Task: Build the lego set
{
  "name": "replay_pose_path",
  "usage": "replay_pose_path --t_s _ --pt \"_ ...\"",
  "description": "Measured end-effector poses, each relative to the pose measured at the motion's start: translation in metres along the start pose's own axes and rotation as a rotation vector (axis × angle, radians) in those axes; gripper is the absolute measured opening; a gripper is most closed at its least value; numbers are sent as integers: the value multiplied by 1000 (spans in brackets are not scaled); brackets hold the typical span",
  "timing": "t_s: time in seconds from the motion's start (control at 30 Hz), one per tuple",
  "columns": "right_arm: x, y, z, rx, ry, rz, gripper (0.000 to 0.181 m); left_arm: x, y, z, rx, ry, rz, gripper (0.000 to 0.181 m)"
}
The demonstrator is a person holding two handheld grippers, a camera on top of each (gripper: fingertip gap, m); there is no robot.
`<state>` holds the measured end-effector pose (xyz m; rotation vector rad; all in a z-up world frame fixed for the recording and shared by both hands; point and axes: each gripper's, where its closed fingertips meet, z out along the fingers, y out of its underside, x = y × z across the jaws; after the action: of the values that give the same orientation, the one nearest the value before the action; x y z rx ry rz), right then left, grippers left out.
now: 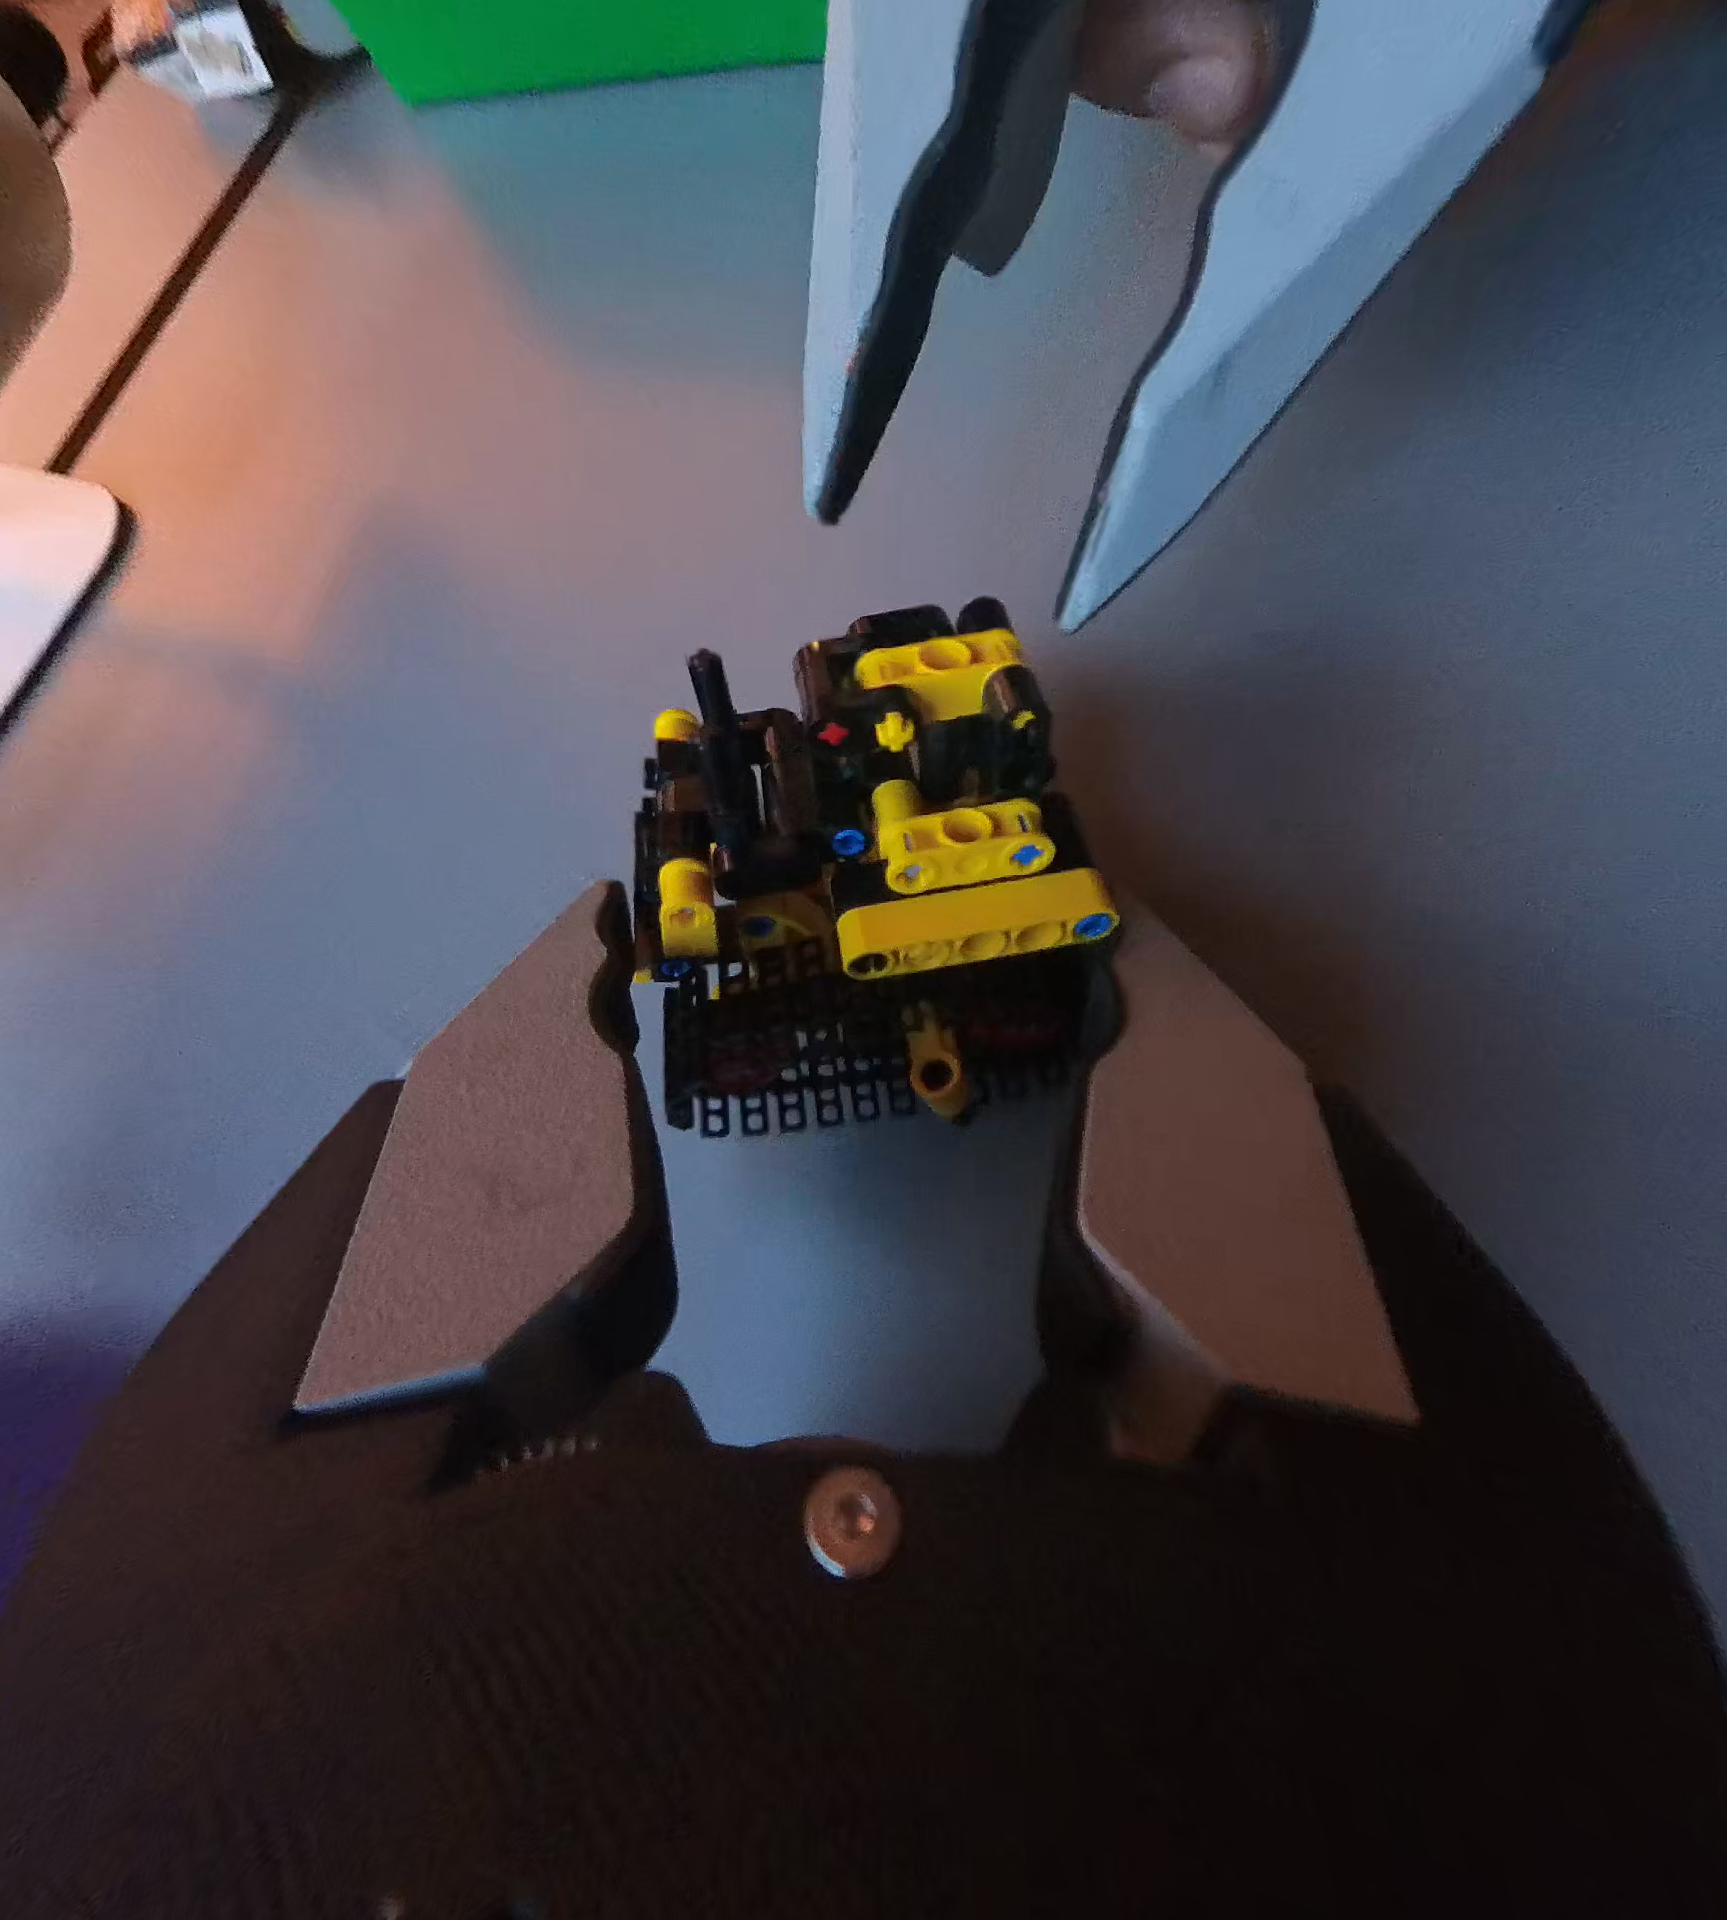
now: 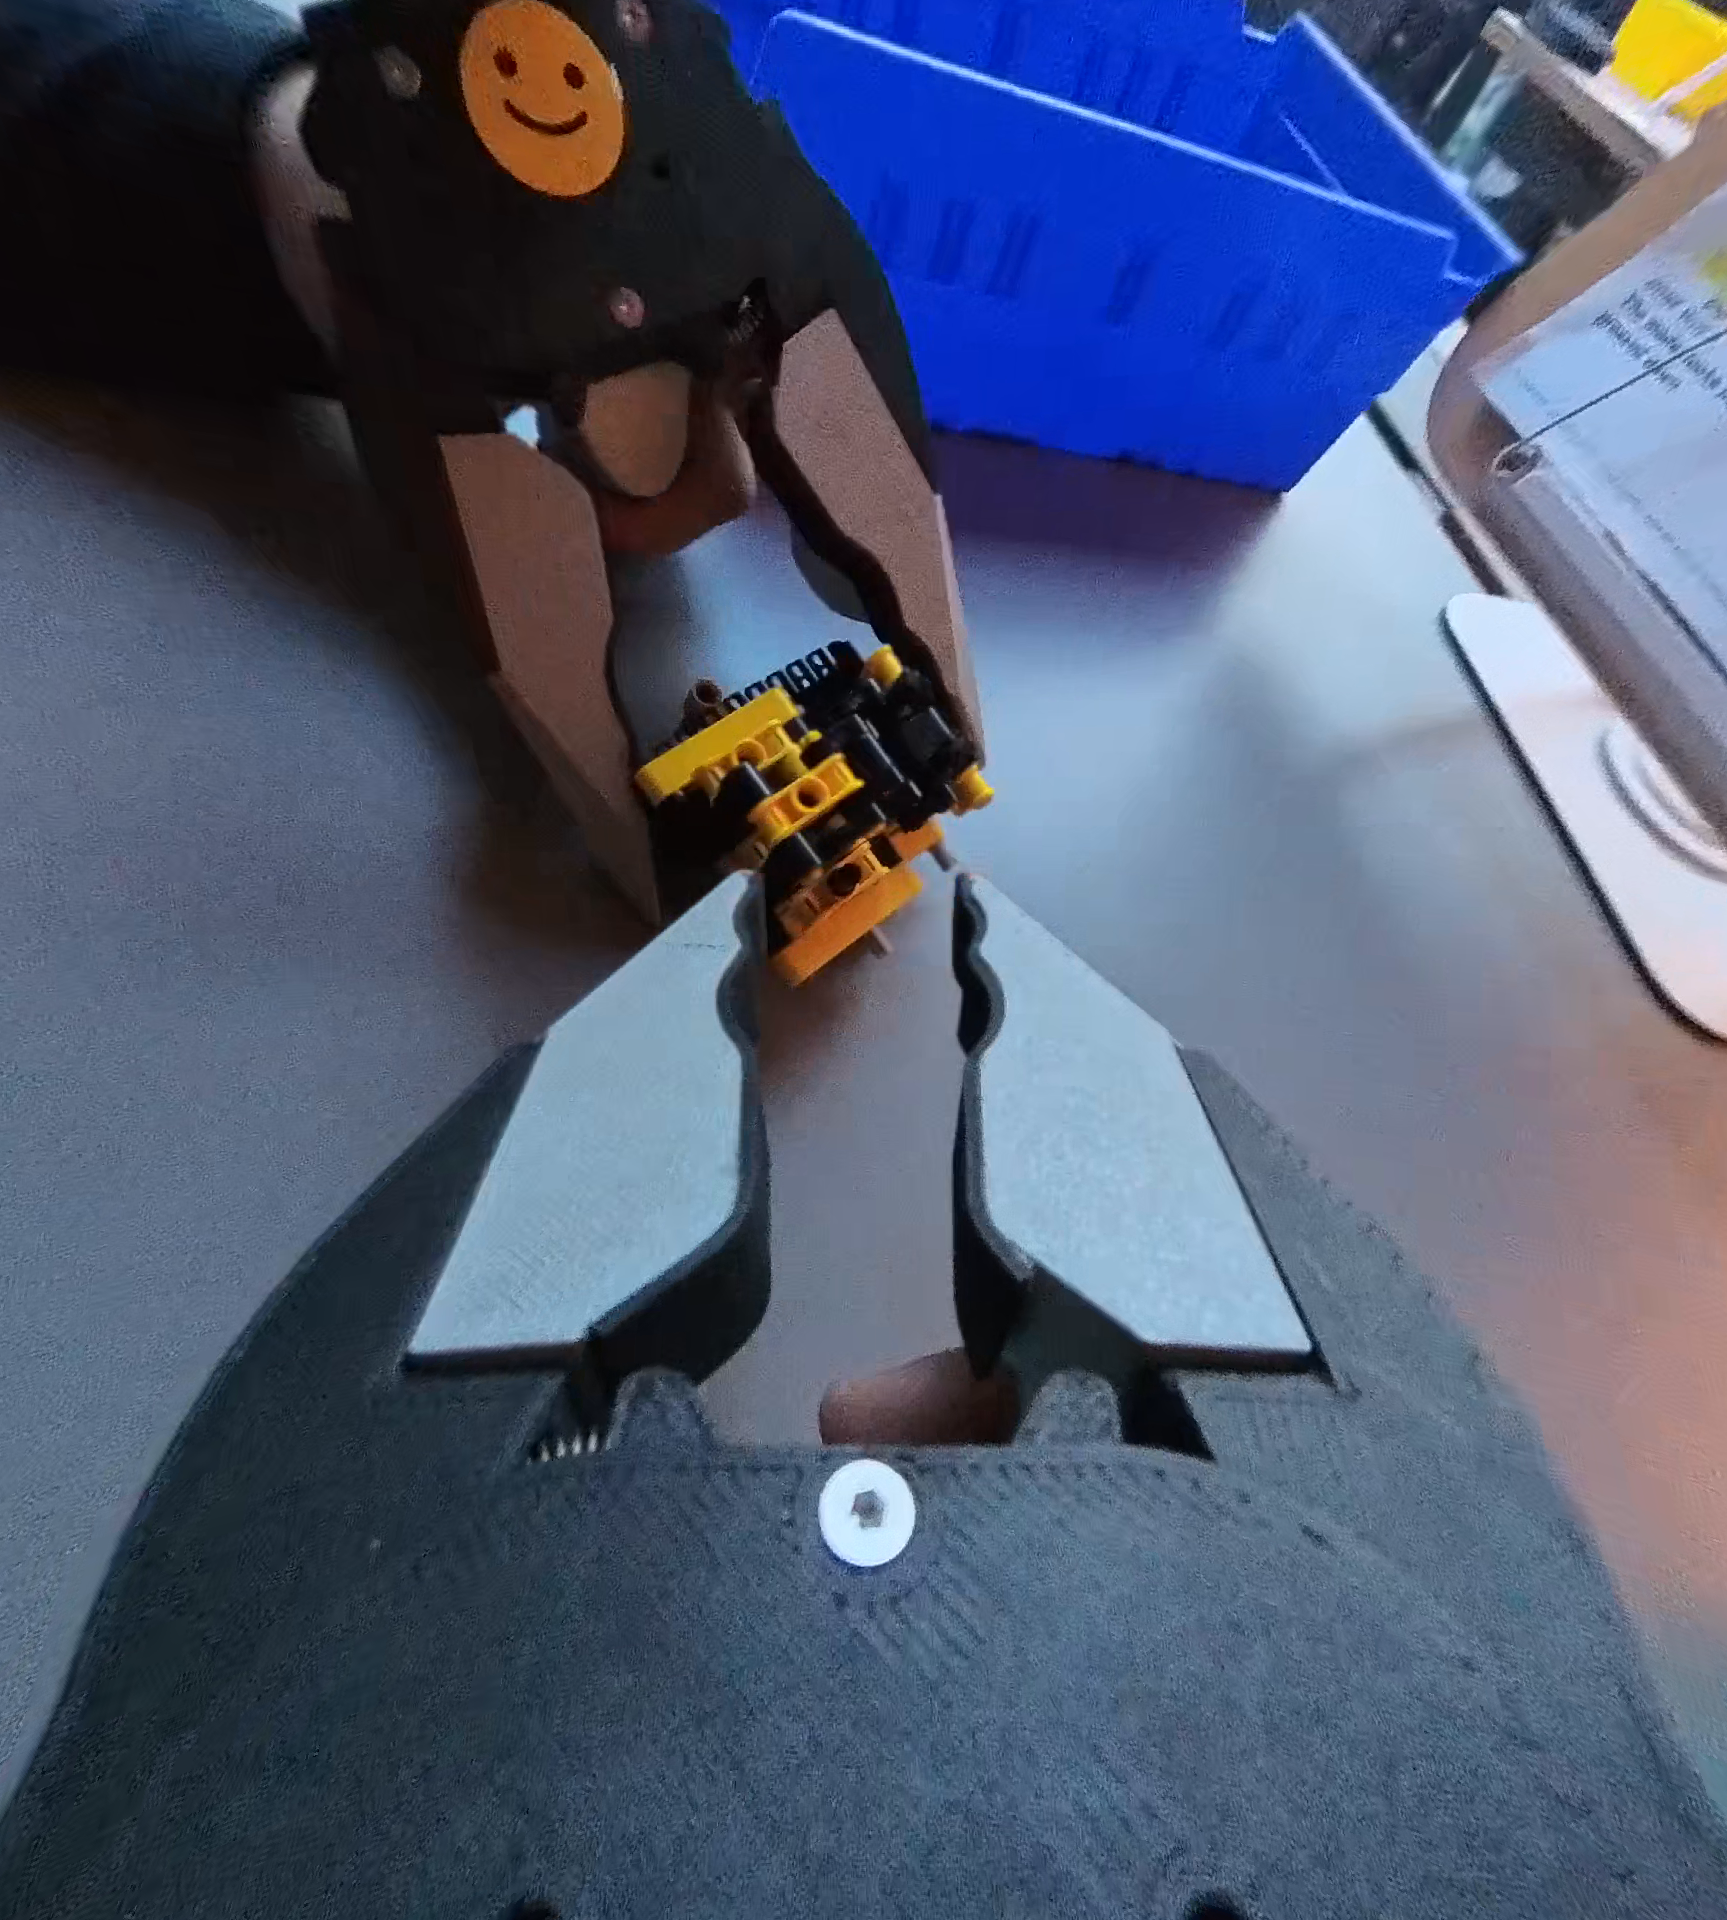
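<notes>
A small yellow and black lego model (image 1: pixel 869 862) with black tracks and blue pins sits between the brown fingers of my left gripper (image 1: pixel 864 977), which is shut on its lower sides. My right gripper (image 1: pixel 947 566) has grey fingers, is open, and hangs just beyond the model without touching it. In the right wrist view the model (image 2: pixel 807 790) is tilted, held by the left gripper (image 2: pixel 807 821), which bears an orange smiley disc. The right gripper (image 2: pixel 854 894) is open, with its tips at the model's near yellow end.
A blue bin (image 2: pixel 1098 260) stands behind the left gripper. A white stand base (image 2: pixel 1617 831) and a tilted screen or sheet (image 2: pixel 1669 416) are at the right. A green box (image 1: pixel 578 42) is at the far side of the grey table (image 1: pixel 319 831). Left tips to right tips: about 6 cm.
</notes>
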<state>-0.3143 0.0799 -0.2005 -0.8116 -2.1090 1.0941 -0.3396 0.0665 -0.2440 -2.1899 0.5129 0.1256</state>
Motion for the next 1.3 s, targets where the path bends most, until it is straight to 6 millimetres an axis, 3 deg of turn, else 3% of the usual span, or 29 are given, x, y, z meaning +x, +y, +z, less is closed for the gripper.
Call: replay_pose_path --t_s 0.23,0.3,0.4,0.67,0.83,0.87,0.9,0.93,1.0,1.17,1.3 --pt "-12 -9 2 40 81 -272 16 0 2 1 -16 12 -47 85" --pt "-14 -7 5 23 72 -269 17 1 2 0 -13 15 -39 86" --pt "-19 -11 3 56 42 -275 4 7 0 -1 1 46 -9 85" --pt "-25 -10 1 93 18 -326 3 11 -2 -3 12 63 22 86" --pt "-22 -11 0 91 32 -289 2 13 -19 -27 141 124 -26 82" --pt "-20 -12 0 91 43 -279 0 7 -22 -33 166 110 -37 78" --pt "-17 -13 0 90 57 -265 0 0 -26 -38 186 84 -45 61" --pt "-16 -14 0 90 58 -248 0 -1 -30 -42 222 79 -36 32" --pt "-20 -16 0 94 25 -215 0 9 -39 -48 283 127 -20 12" --pt "-17 -14 -3 99 16 -181 0 19 -34 -32 204 127 -16 26" --pt "-13 -10 -4 105 -44 -66 0 21 -38 -26 206 98 -3 6"
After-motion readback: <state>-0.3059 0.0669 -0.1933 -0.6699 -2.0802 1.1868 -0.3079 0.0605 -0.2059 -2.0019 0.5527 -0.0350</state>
